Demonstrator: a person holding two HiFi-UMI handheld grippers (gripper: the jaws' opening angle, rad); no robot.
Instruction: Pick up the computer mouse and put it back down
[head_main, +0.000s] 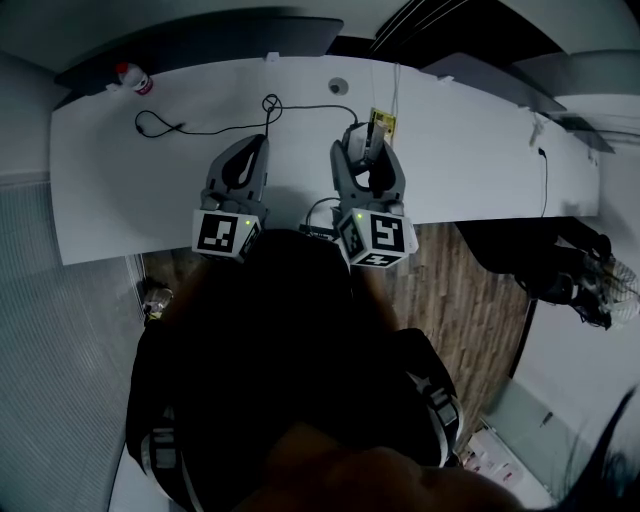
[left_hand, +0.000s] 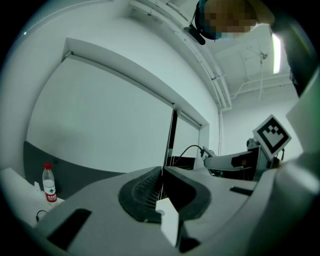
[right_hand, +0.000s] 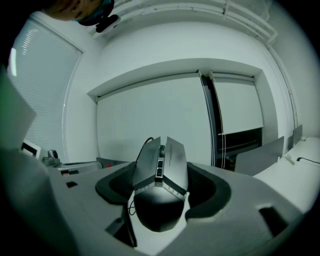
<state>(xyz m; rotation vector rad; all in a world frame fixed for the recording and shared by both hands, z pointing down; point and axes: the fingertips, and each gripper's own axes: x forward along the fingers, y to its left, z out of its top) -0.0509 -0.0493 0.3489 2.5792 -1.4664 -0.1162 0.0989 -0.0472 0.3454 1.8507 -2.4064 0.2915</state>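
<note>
The grey and black computer mouse (right_hand: 160, 185) sits between the jaws of my right gripper (right_hand: 161, 192), which is shut on it and tilted up towards the wall. In the head view the right gripper (head_main: 369, 150) hovers over the white table (head_main: 470, 150) with the mouse (head_main: 372, 168) dark between its fingers. The mouse's black cable (head_main: 205, 129) loops over the table to the left. My left gripper (head_main: 255, 150) hangs beside it, apart from the mouse. Its jaws (left_hand: 162, 187) meet with nothing between them.
A water bottle (head_main: 133, 78) with a red cap lies at the table's far left corner and also shows in the left gripper view (left_hand: 48, 182). A yellow tag (head_main: 382, 122) and a small round object (head_main: 338, 86) lie beyond the right gripper. Another cable (head_main: 545, 175) hangs at the right.
</note>
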